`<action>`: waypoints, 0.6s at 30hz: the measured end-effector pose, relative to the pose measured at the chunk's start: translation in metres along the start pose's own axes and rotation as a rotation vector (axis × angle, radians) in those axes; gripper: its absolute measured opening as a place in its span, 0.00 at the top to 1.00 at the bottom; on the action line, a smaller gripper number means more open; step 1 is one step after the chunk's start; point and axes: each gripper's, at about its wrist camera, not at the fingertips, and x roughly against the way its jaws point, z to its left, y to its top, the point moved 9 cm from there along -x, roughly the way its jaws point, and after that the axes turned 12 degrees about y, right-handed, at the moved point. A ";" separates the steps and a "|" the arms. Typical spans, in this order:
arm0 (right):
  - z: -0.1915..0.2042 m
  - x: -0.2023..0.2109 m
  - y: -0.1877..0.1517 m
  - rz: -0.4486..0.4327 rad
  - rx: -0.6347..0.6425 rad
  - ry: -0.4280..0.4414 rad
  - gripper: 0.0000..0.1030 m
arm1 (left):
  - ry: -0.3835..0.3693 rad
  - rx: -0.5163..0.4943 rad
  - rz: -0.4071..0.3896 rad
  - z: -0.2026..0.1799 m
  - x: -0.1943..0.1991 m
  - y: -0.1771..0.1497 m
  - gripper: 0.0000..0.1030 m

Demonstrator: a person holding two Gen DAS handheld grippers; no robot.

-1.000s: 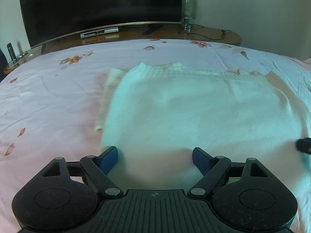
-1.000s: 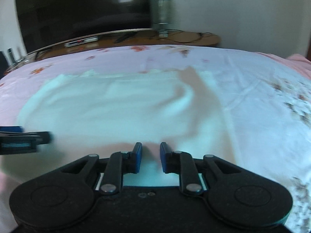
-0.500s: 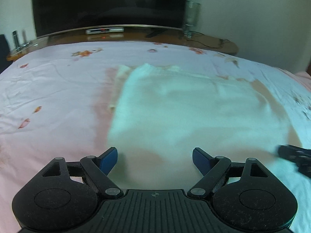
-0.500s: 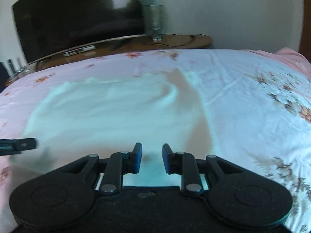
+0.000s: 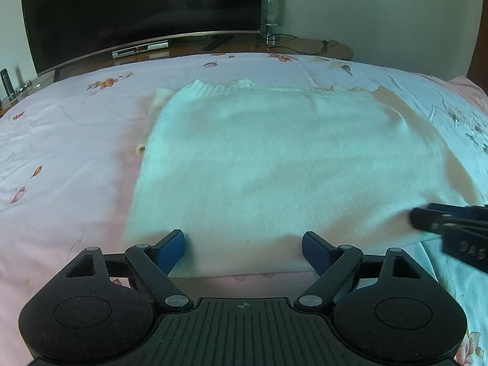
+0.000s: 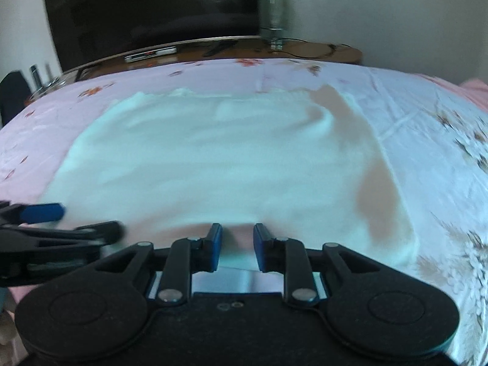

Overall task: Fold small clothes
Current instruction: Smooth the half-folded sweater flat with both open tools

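Note:
A white knit sweater (image 5: 274,158) lies flat on the pink floral bedsheet (image 5: 61,152), with its ribbed edge at the far side. My left gripper (image 5: 244,241) hovers wide open over the sweater's near left edge, with nothing pinched. In the right wrist view the sweater (image 6: 213,158) fills the middle. My right gripper (image 6: 237,238) stands at the near hem with a narrow gap between its blue pads, and I see no cloth pressed between them. Each gripper shows in the other's view: the right gripper (image 5: 433,216) and the left gripper (image 6: 45,222).
A dark television (image 5: 137,9) stands on a wooden stand (image 5: 305,47) beyond the bed, with a tall glass (image 5: 273,3) and cables beside it. A cream strip of cloth (image 5: 152,116) pokes out along the sweater's left side. Floral sheet (image 6: 427,137) lies to the right.
Both grippers have drawn back toward the sweater's near edge, so its hem now shows in front of the left fingers. The jaw gaps look the same.

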 end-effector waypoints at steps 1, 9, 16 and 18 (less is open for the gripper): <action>-0.006 0.004 -0.001 -0.002 0.000 -0.012 0.78 | 0.000 -0.001 -0.001 0.001 0.000 0.000 0.18; -0.048 0.023 -0.009 -0.016 -0.036 -0.081 0.79 | 0.014 0.005 -0.003 0.010 0.003 -0.002 0.18; -0.069 0.027 -0.009 -0.048 -0.085 -0.150 0.78 | 0.052 0.045 0.012 0.039 0.001 -0.004 0.18; -0.074 0.028 -0.011 -0.058 -0.129 -0.155 0.78 | 0.062 0.041 0.013 0.041 -0.001 -0.005 0.18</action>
